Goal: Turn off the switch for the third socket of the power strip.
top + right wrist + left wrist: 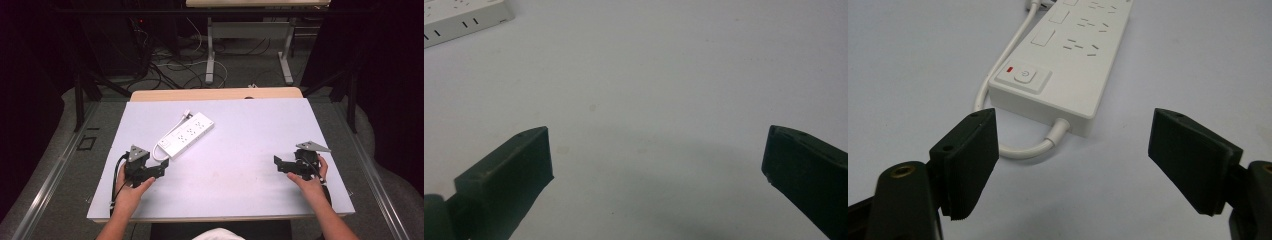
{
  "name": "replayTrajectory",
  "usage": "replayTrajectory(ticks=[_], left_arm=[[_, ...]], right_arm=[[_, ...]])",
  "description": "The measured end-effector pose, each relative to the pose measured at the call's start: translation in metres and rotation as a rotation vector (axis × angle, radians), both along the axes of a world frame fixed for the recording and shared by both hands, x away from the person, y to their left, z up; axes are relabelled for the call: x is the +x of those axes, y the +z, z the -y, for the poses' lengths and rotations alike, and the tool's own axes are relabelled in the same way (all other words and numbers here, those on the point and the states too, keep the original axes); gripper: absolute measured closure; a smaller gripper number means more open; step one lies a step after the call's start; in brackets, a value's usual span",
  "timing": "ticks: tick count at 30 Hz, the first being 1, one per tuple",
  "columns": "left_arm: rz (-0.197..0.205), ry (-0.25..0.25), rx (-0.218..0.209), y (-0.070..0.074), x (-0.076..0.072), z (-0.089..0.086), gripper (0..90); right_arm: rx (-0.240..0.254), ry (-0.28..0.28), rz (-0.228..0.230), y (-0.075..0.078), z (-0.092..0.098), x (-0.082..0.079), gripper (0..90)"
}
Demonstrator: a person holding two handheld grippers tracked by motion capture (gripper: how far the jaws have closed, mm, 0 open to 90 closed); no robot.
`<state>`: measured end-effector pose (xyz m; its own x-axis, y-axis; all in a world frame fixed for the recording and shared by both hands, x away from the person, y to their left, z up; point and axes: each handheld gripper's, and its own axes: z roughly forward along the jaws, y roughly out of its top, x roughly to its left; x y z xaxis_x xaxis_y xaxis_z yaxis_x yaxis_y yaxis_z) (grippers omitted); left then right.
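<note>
Left gripper [156,170] hovers with its jaws spread wide and nothing between them, its tips just short of the switch end of a white power strip [187,134] lying on the pale table [240,175]. Seen in the left gripper view, the left gripper [1075,160] looks straight along the power strip [1068,65]: the switch [1024,76] with its red mark sits nearest, and the white cord [1025,149] loops out of that end, passing just ahead of the gap between the jaws. From the high view the strip's long axis runs diagonally, from beside the left gripper away toward the table's far middle, where the plug [187,114] rests. The person's left hand [131,192] holds its tool low and angled forward and to the right. Right gripper [278,163], also wide open and empty, sits well apart at the table's right side, pointing inward over bare surface; the left one is clearly nearer, and likely to make the first contact.
</note>
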<state>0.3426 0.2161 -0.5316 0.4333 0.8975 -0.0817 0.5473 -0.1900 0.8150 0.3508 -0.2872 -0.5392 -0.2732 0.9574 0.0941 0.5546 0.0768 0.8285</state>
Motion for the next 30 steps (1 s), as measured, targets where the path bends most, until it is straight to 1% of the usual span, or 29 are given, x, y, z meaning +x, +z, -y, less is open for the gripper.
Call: replayTrajectory(ticks=[3,5,8,10,12,13,15,19,21,25,30], left_arm=[[-0.005,-0.007,0.005,0.002,0.002,0.003,20.0],[0.009,-0.012,0.027,0.005,0.004,0.005,20.0],[0.021,-0.016,0.042,0.009,0.006,0.008,20.0],[0.027,-0.021,0.057,0.011,0.007,0.01,20.0],[0.032,-0.019,0.052,0.012,0.009,0.012,20.1],[0.026,-0.019,0.052,0.013,0.01,0.013,20.1],[0.034,-0.019,0.051,0.015,0.013,0.014,20.4],[0.031,-0.015,0.044,0.018,0.019,0.017,21.2],[0.029,-0.019,0.046,0.021,0.022,0.018,21.6],[0.024,-0.023,0.049,0.029,0.028,0.022,22.0],[0.027,-0.026,0.041,0.038,0.036,0.026,22.9]], right_arm=[[0.005,-0.005,0.004,0.0,0.001,0.0,0.0],[0.009,-0.013,0.004,0.001,0.001,-0.001,0.0],[0.002,-0.009,0.005,-0.001,0.002,0.0,0.0],[0.008,-0.011,0.0,-0.001,0.002,0.0,0.0],[0.008,-0.012,0.001,-0.001,0.002,0.0,0.0],[0.008,-0.013,0.001,-0.001,0.002,0.0,0.0],[0.007,-0.015,0.005,0.0,0.003,0.0,0.0],[0.007,-0.015,0.007,0.0,0.003,0.0,0.0],[0.003,-0.015,0.013,0.0,0.003,0.0,0.0],[0.016,-0.02,0.009,0.0,0.003,-0.001,0.0],[0.014,-0.019,0.008,0.0,0.003,-0.001,0.0]])
